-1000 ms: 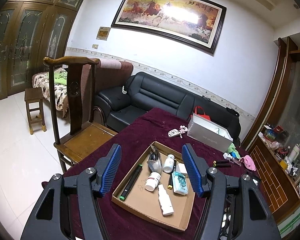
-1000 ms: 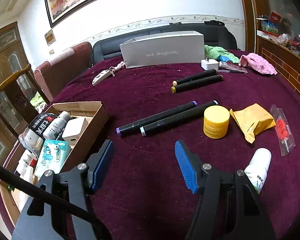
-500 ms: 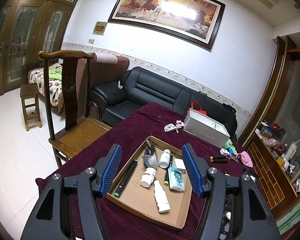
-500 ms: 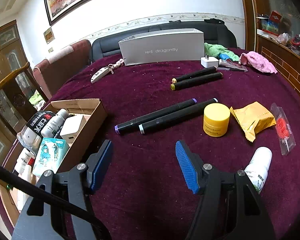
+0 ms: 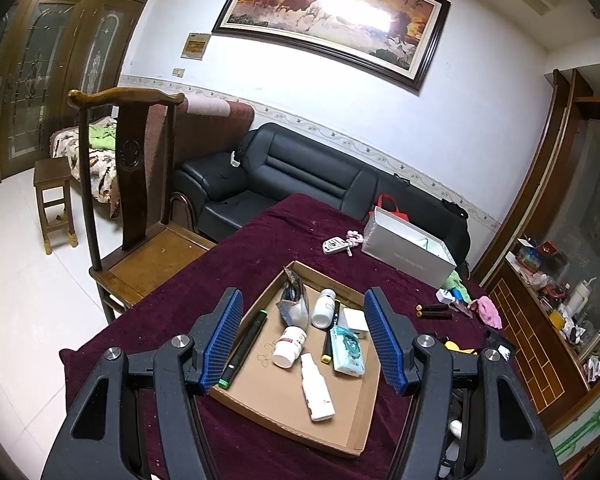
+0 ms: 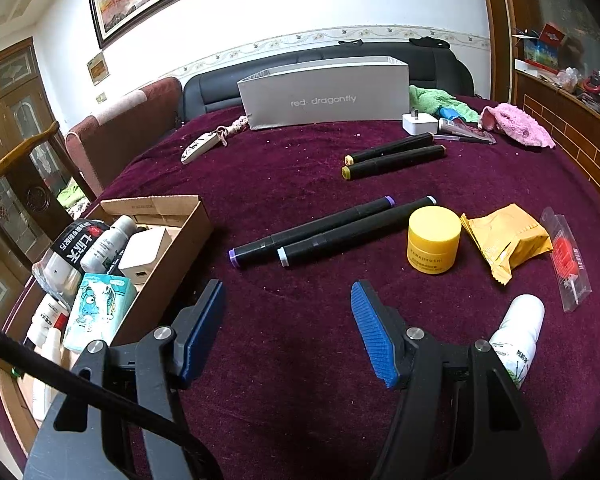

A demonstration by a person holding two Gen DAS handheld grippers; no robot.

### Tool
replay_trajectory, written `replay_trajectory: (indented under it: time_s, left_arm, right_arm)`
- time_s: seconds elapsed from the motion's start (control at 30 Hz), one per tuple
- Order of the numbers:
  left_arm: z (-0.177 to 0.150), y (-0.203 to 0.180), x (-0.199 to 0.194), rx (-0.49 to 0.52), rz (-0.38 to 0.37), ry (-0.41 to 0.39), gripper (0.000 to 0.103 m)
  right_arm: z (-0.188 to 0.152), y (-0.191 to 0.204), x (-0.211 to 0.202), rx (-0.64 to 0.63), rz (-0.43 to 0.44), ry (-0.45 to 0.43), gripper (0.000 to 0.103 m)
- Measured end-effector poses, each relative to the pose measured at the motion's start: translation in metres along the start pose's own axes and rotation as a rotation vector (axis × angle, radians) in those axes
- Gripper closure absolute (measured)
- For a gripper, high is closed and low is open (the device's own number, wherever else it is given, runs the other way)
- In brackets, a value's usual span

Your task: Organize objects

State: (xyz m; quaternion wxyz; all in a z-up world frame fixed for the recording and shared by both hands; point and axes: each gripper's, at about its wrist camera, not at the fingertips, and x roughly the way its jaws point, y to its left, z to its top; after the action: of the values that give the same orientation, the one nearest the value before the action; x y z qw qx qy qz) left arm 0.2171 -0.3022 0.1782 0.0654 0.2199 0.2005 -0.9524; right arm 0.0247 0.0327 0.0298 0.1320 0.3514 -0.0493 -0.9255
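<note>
Little has shifted: both grippers hover spread and empty, left gripper over the half-filled cardboard tray, right gripper nearby. Markers, yellow jar and a packet remain outside, right of it.

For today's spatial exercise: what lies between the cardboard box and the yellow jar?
In the right wrist view, two black markers lie side by side on the cloth between the cardboard box and the yellow jar.

tray left on counter | markers centre; jar right of them | box behind
</note>
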Motion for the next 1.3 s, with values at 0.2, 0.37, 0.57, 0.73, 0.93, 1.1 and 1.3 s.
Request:
replay_trajectory:
  time_s: [0.2,0.37,0.57,0.73,0.93,1.1,1.3]
  left_arm:
    - [-0.002,-0.012,0.013,0.02,-0.042,0.026,0.046]
    - [-0.006,-0.034,0.047,0.058,-0.129,0.111,0.046]
    - [-0.035,-0.081,0.107,0.089,-0.3,0.292,0.046]
    - [-0.072,-0.123,0.139,0.122,-0.403,0.433,0.046]
    - [-0.102,-0.18,0.153,0.267,-0.423,0.521,0.046]
    - [-0.119,-0.223,0.153,0.385,-0.456,0.563,0.046]
    - [-0.149,-0.284,0.17,0.566,-0.447,0.59,0.046]
  right_arm:
    - [0.0,0.0,0.0,-0.002,-0.002,-0.003,0.039]
    - [0.006,0.0,-0.014,0.017,0.031,-0.045,0.039]
    - [0.008,-0.042,-0.091,0.09,0.063,-0.141,0.029]
    - [0.001,-0.117,-0.138,0.129,-0.122,-0.168,0.025]
    - [0.003,-0.182,-0.137,0.277,-0.154,-0.129,0.024]
    - [0.013,-0.208,-0.103,0.358,-0.114,-0.101,0.024]
    - [0.021,-0.232,-0.09,0.409,-0.121,-0.144,0.024]
